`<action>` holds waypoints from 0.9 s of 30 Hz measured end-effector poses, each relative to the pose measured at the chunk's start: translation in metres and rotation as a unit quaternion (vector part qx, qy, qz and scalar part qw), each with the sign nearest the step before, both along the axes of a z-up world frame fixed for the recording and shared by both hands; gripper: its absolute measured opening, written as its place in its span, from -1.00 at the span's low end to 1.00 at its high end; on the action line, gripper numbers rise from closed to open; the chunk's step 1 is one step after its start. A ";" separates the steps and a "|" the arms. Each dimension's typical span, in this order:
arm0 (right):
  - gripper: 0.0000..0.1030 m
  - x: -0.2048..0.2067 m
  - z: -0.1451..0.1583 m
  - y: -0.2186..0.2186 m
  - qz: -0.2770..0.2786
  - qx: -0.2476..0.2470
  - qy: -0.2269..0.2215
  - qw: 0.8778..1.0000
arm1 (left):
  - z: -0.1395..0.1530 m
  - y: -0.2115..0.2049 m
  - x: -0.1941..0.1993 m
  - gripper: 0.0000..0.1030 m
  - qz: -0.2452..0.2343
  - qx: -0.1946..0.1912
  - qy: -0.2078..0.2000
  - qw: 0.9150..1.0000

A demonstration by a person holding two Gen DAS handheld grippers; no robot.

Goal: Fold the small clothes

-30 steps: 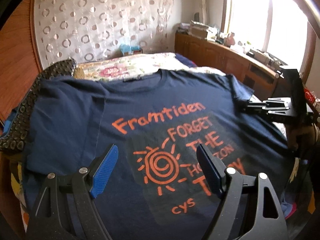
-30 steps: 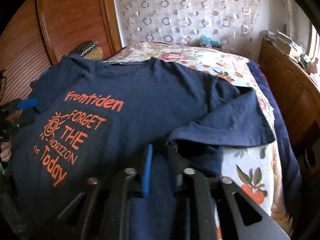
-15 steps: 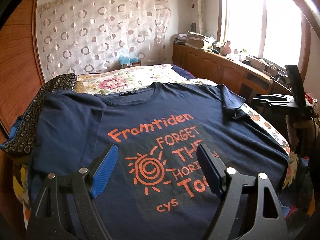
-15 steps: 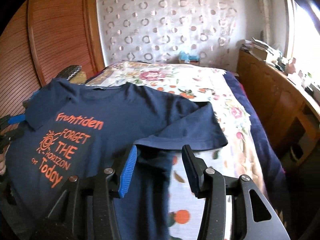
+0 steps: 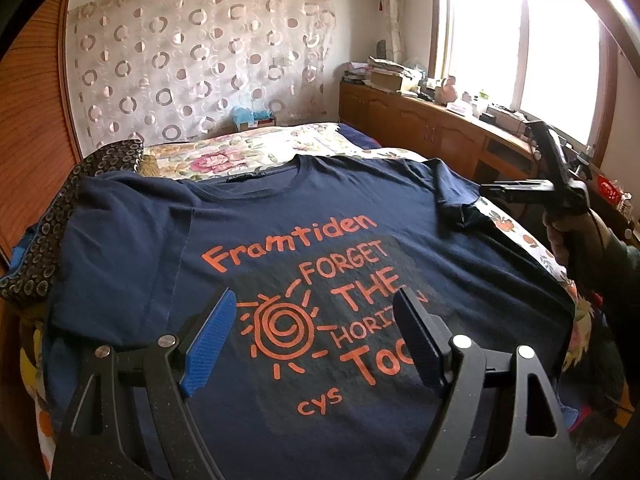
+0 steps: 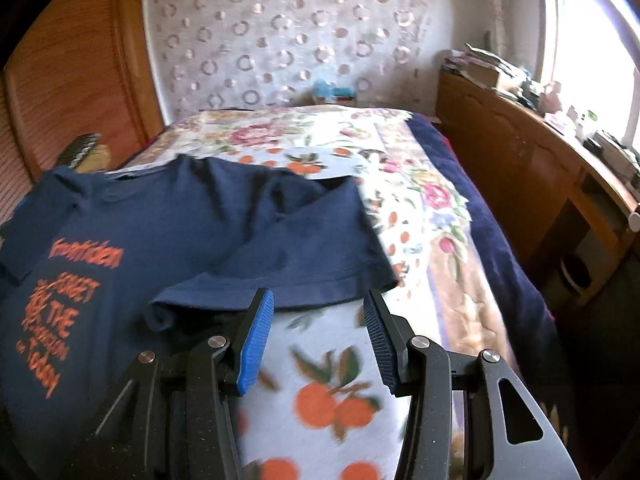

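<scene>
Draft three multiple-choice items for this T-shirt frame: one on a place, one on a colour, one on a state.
1. Where does the T-shirt lie?
A. On the floral bedspread
B. On the wooden cabinet
C. Over a chair

2. What colour is the print on the shirt?
A. White
B. Orange
C. Green

3. What is between the fingers of the right hand-held gripper?
A. The shirt's collar
B. A folded sock
C. Nothing; it is open over the bedspread

Key: 1 A, the shirt is spread flat on the flowered cover. 2 B, the lettering and sun are orange on navy. 3 C, the sleeve lies just beyond the tips, with only bedspread showing between the fingers.
</scene>
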State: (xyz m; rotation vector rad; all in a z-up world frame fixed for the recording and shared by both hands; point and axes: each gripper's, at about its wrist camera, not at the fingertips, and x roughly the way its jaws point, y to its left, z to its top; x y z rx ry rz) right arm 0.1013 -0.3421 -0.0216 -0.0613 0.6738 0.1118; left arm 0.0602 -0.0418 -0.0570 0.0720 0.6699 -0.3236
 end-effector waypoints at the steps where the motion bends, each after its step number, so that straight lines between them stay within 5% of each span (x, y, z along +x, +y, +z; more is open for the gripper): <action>1: -0.06 0.006 -0.001 -0.003 -0.007 -0.001 0.004 1.000 | -0.001 -0.001 0.000 0.58 0.000 0.000 0.001 1.000; 12: -0.08 0.054 -0.008 -0.009 -0.011 0.008 0.053 0.998 | -0.005 0.000 0.000 0.58 -0.001 0.001 0.007 1.000; 14: -0.24 0.057 -0.006 -0.007 -0.005 0.000 0.049 0.999 | -0.006 0.001 0.001 0.58 0.000 -0.001 0.008 1.000; 16: -0.80 0.058 -0.004 -0.006 0.007 -0.003 0.049 0.999 | -0.006 0.001 0.001 0.58 0.000 -0.002 0.010 1.000; 27: -0.92 0.041 0.036 0.058 0.104 -0.011 -0.018 0.994 | -0.006 0.008 0.000 0.58 0.007 -0.008 0.007 1.000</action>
